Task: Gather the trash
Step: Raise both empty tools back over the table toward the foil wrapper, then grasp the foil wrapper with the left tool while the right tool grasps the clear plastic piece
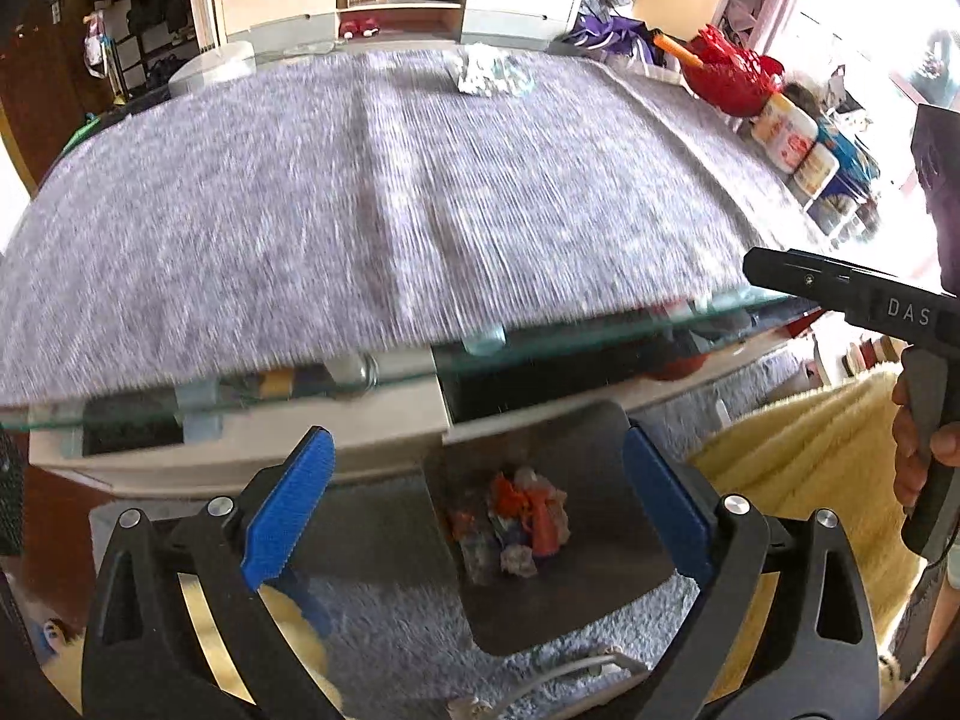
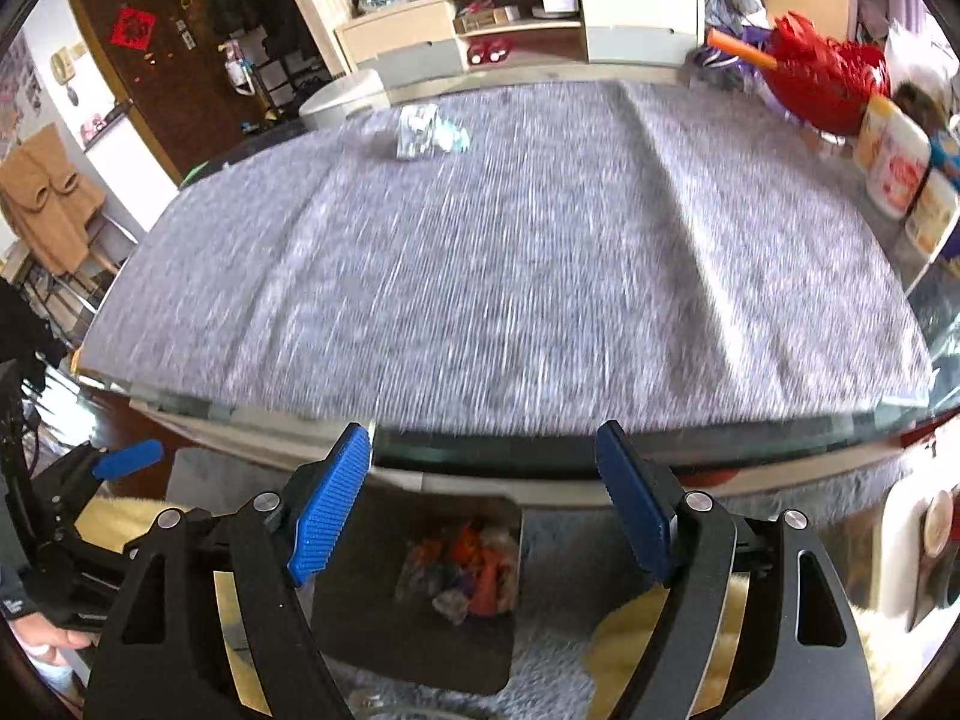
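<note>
Both tools, left [image 1: 477, 501] and right [image 2: 483, 501], hang spread and empty above the bin's trash [image 1: 516, 519].

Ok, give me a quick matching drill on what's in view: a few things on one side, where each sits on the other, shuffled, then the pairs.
Things:
1. bin
2. crumpled wrapper
3. red basket
4. jars

Places:
A. far side of the grey cloth
B. on the floor, below the table's near edge, trash inside
C. table's right edge, nearer than the basket
D. table's far right corner

Pairs: 1-B, 2-A, 3-D, 4-C
</note>
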A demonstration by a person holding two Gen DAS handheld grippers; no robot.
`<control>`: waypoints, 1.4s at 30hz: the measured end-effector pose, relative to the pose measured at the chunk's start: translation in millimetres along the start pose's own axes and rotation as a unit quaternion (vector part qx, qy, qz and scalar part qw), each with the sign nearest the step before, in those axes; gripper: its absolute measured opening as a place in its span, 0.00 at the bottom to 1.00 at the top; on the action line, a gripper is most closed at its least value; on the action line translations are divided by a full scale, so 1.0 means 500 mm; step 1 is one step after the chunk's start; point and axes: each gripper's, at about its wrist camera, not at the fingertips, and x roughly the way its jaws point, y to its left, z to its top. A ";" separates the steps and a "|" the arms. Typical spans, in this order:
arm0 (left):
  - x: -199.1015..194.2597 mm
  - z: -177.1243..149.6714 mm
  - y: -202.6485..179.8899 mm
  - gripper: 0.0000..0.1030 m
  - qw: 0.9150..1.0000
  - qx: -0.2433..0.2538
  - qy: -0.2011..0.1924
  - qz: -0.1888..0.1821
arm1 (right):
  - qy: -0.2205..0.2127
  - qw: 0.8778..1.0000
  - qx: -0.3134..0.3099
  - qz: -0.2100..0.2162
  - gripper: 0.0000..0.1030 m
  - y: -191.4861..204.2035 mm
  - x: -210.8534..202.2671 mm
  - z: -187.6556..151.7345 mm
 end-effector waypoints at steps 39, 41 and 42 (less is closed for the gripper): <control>0.211 0.445 0.122 0.88 0.999 0.008 0.010 0.031 | 0.022 0.996 -0.077 0.038 0.39 0.059 0.314 0.378; 0.221 0.456 0.120 0.88 1.000 0.010 0.010 0.027 | 0.027 0.996 -0.078 0.043 0.31 0.055 0.322 0.380; 0.225 0.461 0.118 0.88 1.000 0.011 0.009 0.026 | 0.030 0.996 -0.077 0.046 0.24 0.052 0.325 0.381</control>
